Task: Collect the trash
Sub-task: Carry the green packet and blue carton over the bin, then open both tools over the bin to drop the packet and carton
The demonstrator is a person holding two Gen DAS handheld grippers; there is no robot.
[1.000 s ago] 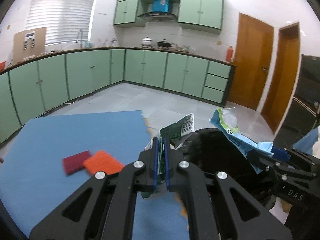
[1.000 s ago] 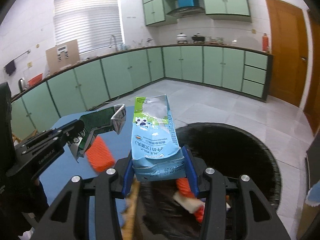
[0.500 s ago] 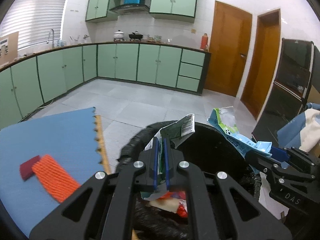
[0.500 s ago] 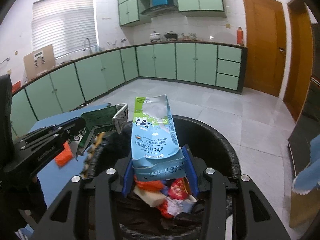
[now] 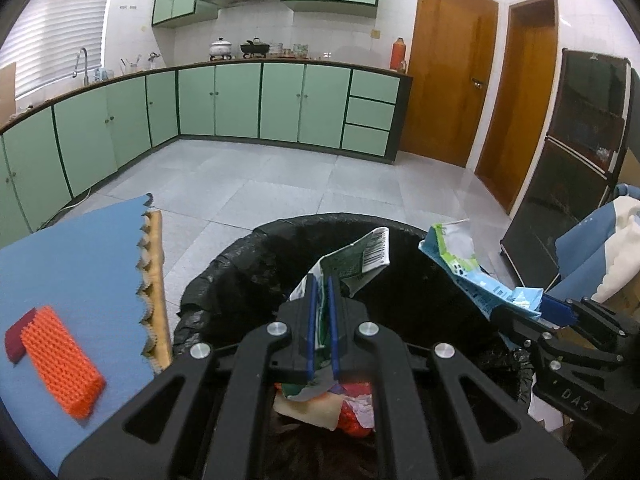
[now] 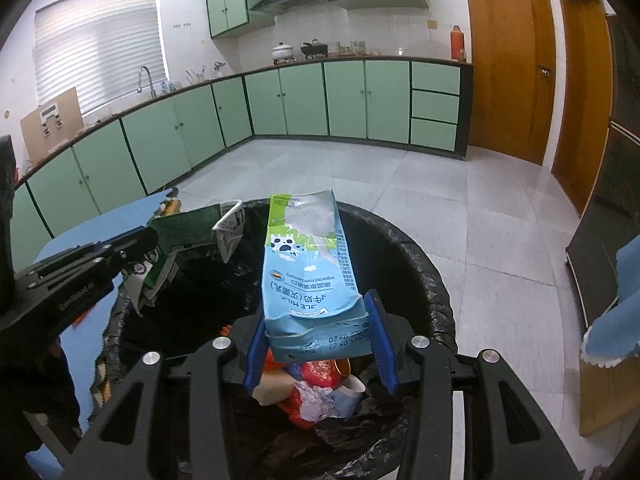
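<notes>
Two flattened cartons hang over the black-lined trash bin [image 6: 416, 264]: the left gripper [image 5: 320, 320], jaws clamped on a crumpled green carton [image 5: 352, 260], and the right gripper [image 6: 316, 344], jaws clamped on a blue milk carton [image 6: 308, 264]. Crumpled wrappers and what looks like a cup lie inside; open tiled floor [image 5: 280, 184] lies beyond the rim. Left, two textured pads, one orange [image 5: 60, 372] and one maroon [image 5: 16, 340], rest on the blue surface [image 5: 80, 264].

My kitchen views are evenly bright; daylight glows through the window blinds [image 6: 100, 44], the tiled floor [image 5: 280, 184] shows soft glare, fisheye edges bend dark, and the orange sponge [image 5: 60, 364] looks slightly blurred.
</notes>
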